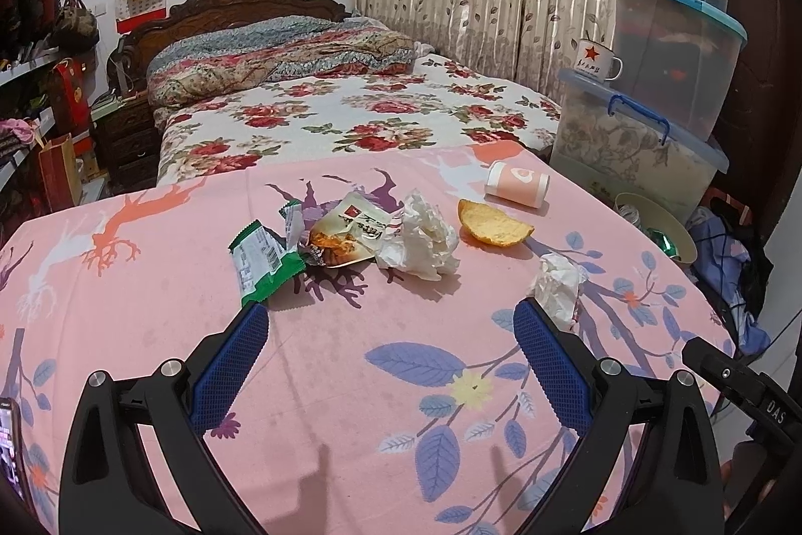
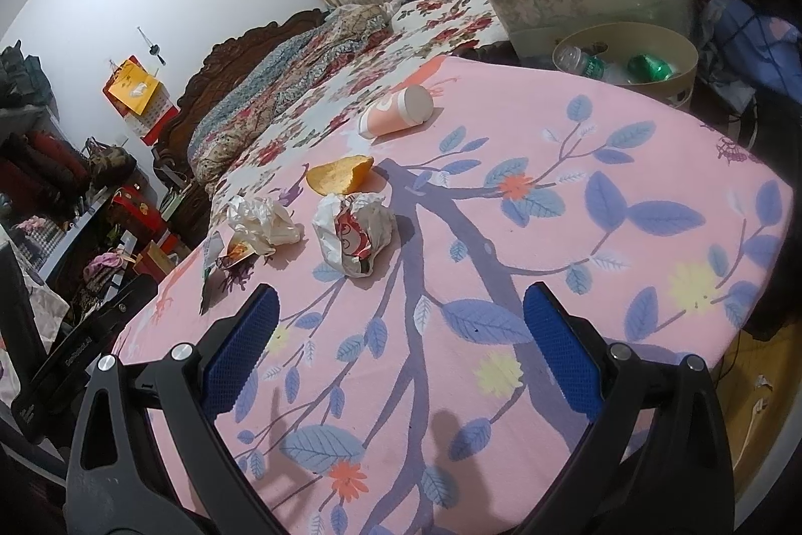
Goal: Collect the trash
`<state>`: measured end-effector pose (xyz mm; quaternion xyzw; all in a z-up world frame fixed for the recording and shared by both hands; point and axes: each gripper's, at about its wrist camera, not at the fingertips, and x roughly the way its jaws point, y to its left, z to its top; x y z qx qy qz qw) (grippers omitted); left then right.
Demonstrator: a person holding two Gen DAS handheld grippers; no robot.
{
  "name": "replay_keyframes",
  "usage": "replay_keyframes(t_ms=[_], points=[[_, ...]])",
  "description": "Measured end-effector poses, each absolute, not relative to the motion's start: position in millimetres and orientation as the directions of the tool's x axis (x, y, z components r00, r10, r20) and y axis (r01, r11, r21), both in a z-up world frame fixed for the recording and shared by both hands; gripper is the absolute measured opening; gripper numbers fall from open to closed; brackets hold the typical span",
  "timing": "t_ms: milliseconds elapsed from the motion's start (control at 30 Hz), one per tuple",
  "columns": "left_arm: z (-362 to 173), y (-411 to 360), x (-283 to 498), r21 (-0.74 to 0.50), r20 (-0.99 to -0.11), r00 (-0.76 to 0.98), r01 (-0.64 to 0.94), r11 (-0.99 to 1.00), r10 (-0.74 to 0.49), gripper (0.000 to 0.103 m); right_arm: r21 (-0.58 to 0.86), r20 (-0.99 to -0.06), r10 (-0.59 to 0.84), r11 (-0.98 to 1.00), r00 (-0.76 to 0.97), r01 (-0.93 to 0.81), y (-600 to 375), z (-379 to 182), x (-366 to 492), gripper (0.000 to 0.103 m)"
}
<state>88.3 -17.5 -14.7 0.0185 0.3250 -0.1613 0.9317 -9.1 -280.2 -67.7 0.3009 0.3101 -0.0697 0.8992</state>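
Note:
Trash lies on a pink patterned cloth (image 1: 351, 359): a green wrapper (image 1: 260, 261), a snack packet (image 1: 346, 236), crumpled white paper (image 1: 426, 236), an orange peel (image 1: 493, 224), a pink paper cup on its side (image 1: 519, 184) and a crumpled wrapper (image 1: 559, 284). My left gripper (image 1: 391, 327) is open and empty, short of the pile. My right gripper (image 2: 401, 309) is open and empty; the crumpled wrapper (image 2: 356, 231) lies just ahead. The peel (image 2: 341, 174), cup (image 2: 396, 111) and white paper (image 2: 263, 221) lie further off. A beige bin (image 2: 651, 33) holds bottles beyond the far edge.
A bed with floral sheets (image 1: 351, 119) lies behind the surface. Stacked clear storage boxes (image 1: 666, 48) with an enamel mug (image 1: 596, 58) stand at the right by the bin (image 1: 656, 229). Shelves with bags (image 1: 45, 94) line the left wall. A phone (image 1: 10, 450) shows at the left edge.

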Motion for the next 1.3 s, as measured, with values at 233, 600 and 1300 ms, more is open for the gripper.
replay_keyframes(t_ms=[233, 600, 1300], points=[[-16, -17, 90, -0.071, -0.619, 0.733, 0.307, 0.949, -0.284, 0.094, 0.497, -0.597, 0.063, 0.812, 0.8, 0.307, -283, -68, -9, 0.097], [-19, -1, 96, -0.065, -0.623, 0.736, 0.29, 0.955, -0.266, 0.094, 0.492, -0.599, 0.07, 0.818, 0.798, 0.297, -286, -68, -7, 0.097], [-24, 76, 156, -0.103, -0.693, 0.693, 0.176, 0.979, -0.197, 0.094, 0.386, -0.559, 0.218, 0.922, 0.8, 0.018, -252, -43, 52, 0.084]])
